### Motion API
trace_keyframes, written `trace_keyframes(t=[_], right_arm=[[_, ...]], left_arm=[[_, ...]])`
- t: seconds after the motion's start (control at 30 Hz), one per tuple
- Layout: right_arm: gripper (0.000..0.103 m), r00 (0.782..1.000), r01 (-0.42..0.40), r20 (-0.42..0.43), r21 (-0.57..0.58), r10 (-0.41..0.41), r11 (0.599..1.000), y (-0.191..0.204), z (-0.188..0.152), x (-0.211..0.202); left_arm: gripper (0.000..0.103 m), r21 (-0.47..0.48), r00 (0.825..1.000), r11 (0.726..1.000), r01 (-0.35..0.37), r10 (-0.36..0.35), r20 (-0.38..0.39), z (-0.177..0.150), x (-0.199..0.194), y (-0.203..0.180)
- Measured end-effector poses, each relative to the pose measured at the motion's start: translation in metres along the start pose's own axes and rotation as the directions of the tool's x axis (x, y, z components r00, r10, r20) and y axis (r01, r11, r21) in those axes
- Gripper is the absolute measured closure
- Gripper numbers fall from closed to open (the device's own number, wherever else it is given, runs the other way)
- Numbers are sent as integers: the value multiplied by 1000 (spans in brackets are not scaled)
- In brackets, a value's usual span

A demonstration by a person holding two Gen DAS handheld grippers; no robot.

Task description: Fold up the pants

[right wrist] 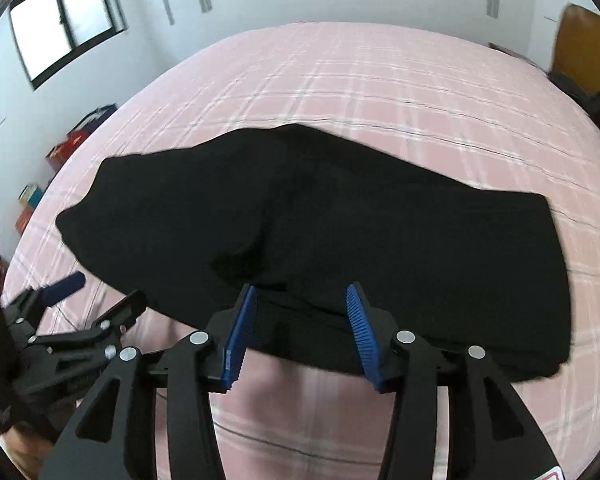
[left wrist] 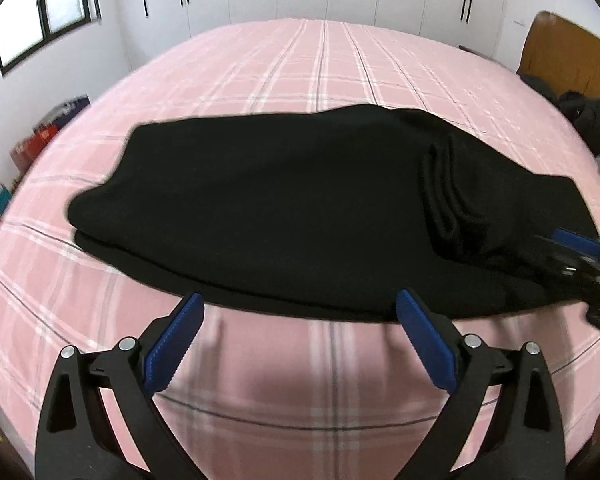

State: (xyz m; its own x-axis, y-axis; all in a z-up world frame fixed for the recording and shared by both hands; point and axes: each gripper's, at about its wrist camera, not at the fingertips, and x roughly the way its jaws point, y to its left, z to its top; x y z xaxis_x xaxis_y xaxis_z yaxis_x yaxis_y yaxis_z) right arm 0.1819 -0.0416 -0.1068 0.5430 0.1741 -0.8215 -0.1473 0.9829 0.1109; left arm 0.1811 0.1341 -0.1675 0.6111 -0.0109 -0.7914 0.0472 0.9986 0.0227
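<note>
Now, in the left wrist view, your left gripper (left wrist: 300,304) has its jaws spread wide, and nothing is between the blue pads (left wrist: 172,344). Both tips stand just at the near edge of the pants (left wrist: 284,204), which lie across the middle of the pink checked bed (left wrist: 320,64) as a long black bundle, folded so that one layer lies over another. You can see some thick folds in the cloth toward the right end. At the right border your right gripper (left wrist: 580,256) comes in and touches the right end of the pants; it is blurred there, so from this view you cannot tell how its jaws stand. In the right wrist view, your right gripper (right wrist: 302,296) is also spread, though less wide, and the pads (right wrist: 240,336) stand over the near edge of the pants (right wrist: 340,224) without pinching the cloth. The pants stretch from left to right over the bed (right wrist: 380,80). Low at the left you see the left gripper (right wrist: 96,292), jaws apart, just beside the left end of the pants.
</note>
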Motion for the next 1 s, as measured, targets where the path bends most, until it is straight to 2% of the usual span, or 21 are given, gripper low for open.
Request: trace_keyframes(t=[0.1, 0.17, 0.27, 0.3, 0.33, 0.37, 0.4, 0.43, 0.6, 0.7, 0.77, 0.8, 0.83, 0.9, 0.93, 1.0], right_arm=[[52, 1000, 2, -26, -36, -3, 999, 19, 8, 24], [44, 999, 12, -37, -59, -14, 998, 33, 15, 39], [40, 998, 46, -32, -83, -49, 996, 45, 16, 51], [43, 998, 60, -27, -83, -62, 995, 44, 16, 55], [52, 997, 70, -24, -80, -72, 994, 43, 17, 57], [67, 997, 79, -20, -73, -81, 994, 41, 19, 57], [73, 998, 64, -18, -54, -65, 996, 38, 22, 56], [86, 999, 37, -15, -19, -37, 999, 32, 26, 52], [87, 996, -37, 79, 34, 34, 999, 37, 48, 15], [87, 993, -97, 69, 39, 94, 995, 45, 56, 15], [79, 995, -96, -21, 3, 96, 995, 55, 53, 41], [78, 990, -102, -97, 0, 101, 995, 57, 47, 59], [77, 985, -114, -130, 12, 114, 993, 54, 40, 68], [76, 986, -148, -70, 54, 151, 988, 42, 37, 47], [73, 987, -157, -25, 95, 160, 983, 23, 34, 22], [52, 992, -121, 39, 139, 116, 983, -10, 25, -13]], left_arm=[[7, -9, 1000, 1000, 1, -1, -24, -3, 0, 9], [7, -36, 999, 999, 16, -18, -45, -3, 3, 15], [7, -50, 998, 998, 22, -25, -60, -4, 8, 19], [7, -49, 998, 999, 22, -25, -64, -4, 9, 20], [7, -48, 997, 999, 23, -26, -67, -4, 10, 20], [7, -45, 997, 999, 29, -32, -72, -5, 11, 19], [7, -43, 997, 999, 29, -33, -76, -5, 12, 19], [7, -41, 996, 999, 30, -34, -80, -5, 13, 18], [7, -51, 994, 998, 42, -47, -95, -6, 19, 19], [7, -54, 994, 998, 41, -46, -98, -6, 21, 19], [7, -54, 994, 998, 40, -45, -101, -7, 22, 18], [7, -52, 994, 998, 40, -45, -102, -7, 23, 18], [7, -54, 994, 998, 38, -43, -104, -7, 24, 19], [7, -70, 993, 996, 48, -55, -105, -7, 26, 23], [7, -93, 992, 994, 62, -72, -107, -8, 27, 27], [7, -128, 990, 989, 75, -89, -110, -8, 27, 33]])
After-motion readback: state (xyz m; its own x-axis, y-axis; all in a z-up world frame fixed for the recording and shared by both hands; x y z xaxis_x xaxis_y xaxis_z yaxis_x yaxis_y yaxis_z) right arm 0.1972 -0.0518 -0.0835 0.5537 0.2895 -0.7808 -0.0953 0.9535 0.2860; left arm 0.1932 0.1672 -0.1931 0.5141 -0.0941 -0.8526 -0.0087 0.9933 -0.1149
